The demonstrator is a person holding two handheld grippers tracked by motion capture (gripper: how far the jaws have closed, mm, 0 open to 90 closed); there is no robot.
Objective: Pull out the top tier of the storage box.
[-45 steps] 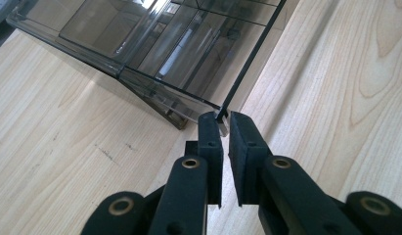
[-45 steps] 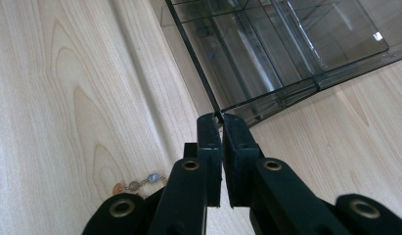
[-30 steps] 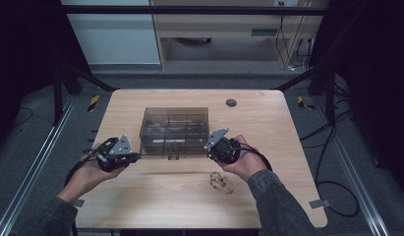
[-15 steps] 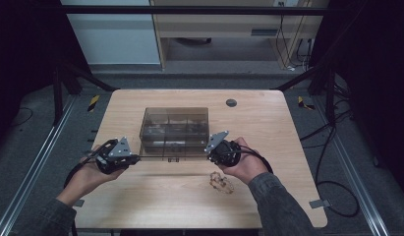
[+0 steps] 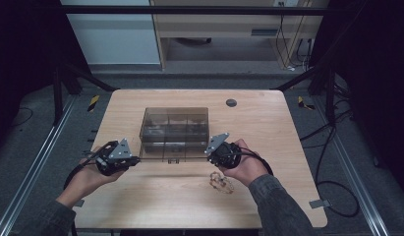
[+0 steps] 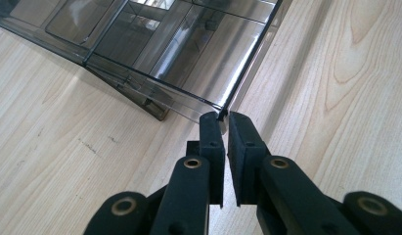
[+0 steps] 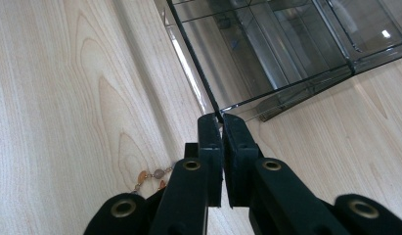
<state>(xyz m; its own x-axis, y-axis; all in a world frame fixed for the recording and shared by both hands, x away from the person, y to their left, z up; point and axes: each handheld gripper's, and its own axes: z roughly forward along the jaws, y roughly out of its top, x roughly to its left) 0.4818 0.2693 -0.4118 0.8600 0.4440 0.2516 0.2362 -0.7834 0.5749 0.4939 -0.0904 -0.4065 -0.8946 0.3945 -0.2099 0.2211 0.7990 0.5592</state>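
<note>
A smoky clear plastic organiser box (image 5: pixel 175 123) with inner compartments sits mid-table. Its lid (image 5: pixel 172 156) reaches toward the near side, its front edge held just off the wood. My left gripper (image 5: pixel 136 160) is shut on the lid's left front corner; in the left gripper view its jaws (image 6: pixel 223 117) pinch the thin edge of the lid (image 6: pixel 179 54). My right gripper (image 5: pixel 208 156) is shut on the right front corner, with the same pinch (image 7: pixel 219 117) on the lid (image 7: pixel 267 54) in the right gripper view.
A beaded bracelet (image 5: pixel 220 183) lies on the wooden table (image 5: pixel 288 147) just below my right hand, and its beads (image 7: pixel 152 175) show beside the right jaws. A round grey grommet (image 5: pixel 231 103) sits at the back right.
Both grippers, still holding the lid corners, have drifted very slightly toward the near edge. Nothing else has moved.
</note>
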